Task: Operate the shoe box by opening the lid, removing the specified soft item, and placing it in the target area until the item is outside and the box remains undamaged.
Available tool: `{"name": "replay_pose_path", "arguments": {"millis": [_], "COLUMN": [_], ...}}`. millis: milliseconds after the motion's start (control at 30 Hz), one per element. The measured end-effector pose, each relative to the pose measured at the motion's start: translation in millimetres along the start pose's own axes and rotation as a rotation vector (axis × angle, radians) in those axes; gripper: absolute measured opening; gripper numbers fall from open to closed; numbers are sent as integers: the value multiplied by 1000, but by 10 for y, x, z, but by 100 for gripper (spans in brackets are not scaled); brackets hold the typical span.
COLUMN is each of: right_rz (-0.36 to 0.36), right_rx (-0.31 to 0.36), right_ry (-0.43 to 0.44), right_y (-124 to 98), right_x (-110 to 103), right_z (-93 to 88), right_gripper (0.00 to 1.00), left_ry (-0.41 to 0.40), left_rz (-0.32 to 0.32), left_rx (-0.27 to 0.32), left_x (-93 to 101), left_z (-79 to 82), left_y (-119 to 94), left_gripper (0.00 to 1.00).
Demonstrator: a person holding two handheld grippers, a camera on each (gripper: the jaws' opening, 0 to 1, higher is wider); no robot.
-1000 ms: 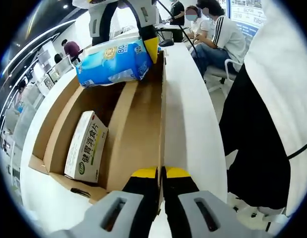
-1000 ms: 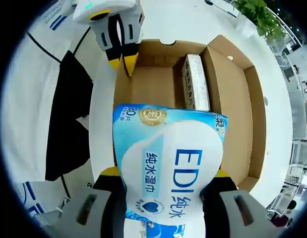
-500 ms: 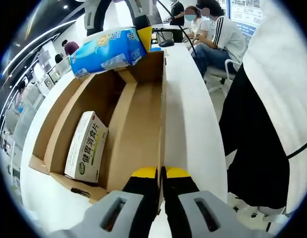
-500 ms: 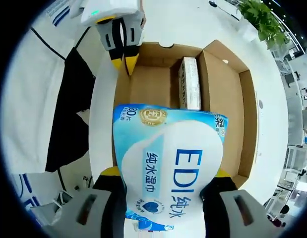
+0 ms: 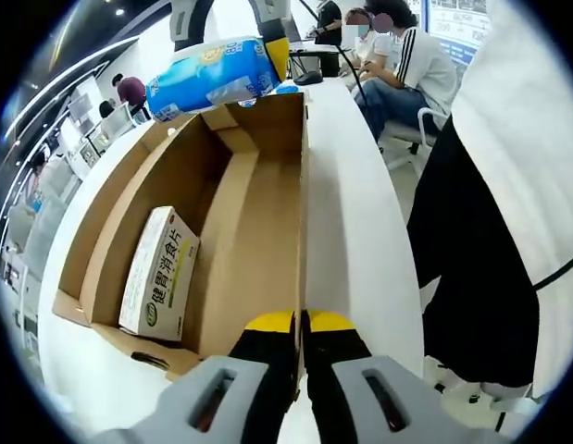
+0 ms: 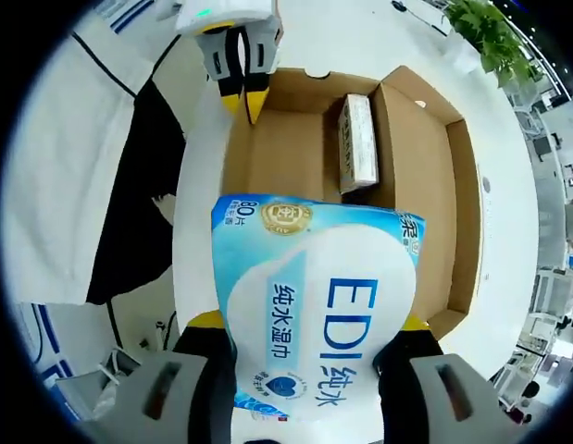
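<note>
1. The right hand-held gripper (image 6: 309, 324) is clamped on the blue wet-wipe pack (image 6: 316, 314), held above the open shoe box (image 6: 425, 185).
2. The left hand-held gripper (image 5: 300, 324) pinches the shoe box's side wall, jaws together.
3. A small carton (image 5: 160, 274) lies inside the shoe box, which sits on the white worktop (image 5: 355, 222).

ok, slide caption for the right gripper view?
Right tool holds blue-and-white wet-wipes pack above open brown cardboard box; left tool pinches its wall.
</note>
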State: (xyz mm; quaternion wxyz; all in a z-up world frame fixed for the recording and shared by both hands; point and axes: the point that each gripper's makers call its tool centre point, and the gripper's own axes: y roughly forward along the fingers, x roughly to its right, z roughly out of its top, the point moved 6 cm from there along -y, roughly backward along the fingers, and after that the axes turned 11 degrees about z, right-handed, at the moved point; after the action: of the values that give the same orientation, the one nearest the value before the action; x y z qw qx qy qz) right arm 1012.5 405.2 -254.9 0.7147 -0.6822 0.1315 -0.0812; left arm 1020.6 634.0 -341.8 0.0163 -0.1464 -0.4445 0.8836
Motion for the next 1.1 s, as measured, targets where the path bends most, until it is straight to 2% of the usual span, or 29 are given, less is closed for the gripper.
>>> {"name": "replay_pose_path", "arguments": {"millis": [133, 300, 467, 700, 900, 1100], "right_rz": [-9, -4, 1, 2, -13, -16], "right_rx": [-17, -37, -22, -36, -32, -52], "right_ry": [15, 33, 50, 82, 107, 122], "right_y": [-35, 34, 37, 55, -46, -32], "right_x": [-13, -16, -65, -51, -31, -13], "right_z": [-88, -217, -303, -572, -726, -949], "right_gripper": [60, 60, 60, 60, 60, 60], "left_ry": [0, -5, -1, -6, -1, -1], "left_rz": [3, -5, -3, 20, 12, 9], "left_rx": [0, -5, -3, 5, -2, -12], "left_x": [1, -8, -11, -6, -8, -8], "left_z": [-4, -8, -9, -16, -12, -4], "left_y": [2, 9, 8, 6, 5, 2], "left_gripper": [2, 2, 2, 2, 2, 2]}}
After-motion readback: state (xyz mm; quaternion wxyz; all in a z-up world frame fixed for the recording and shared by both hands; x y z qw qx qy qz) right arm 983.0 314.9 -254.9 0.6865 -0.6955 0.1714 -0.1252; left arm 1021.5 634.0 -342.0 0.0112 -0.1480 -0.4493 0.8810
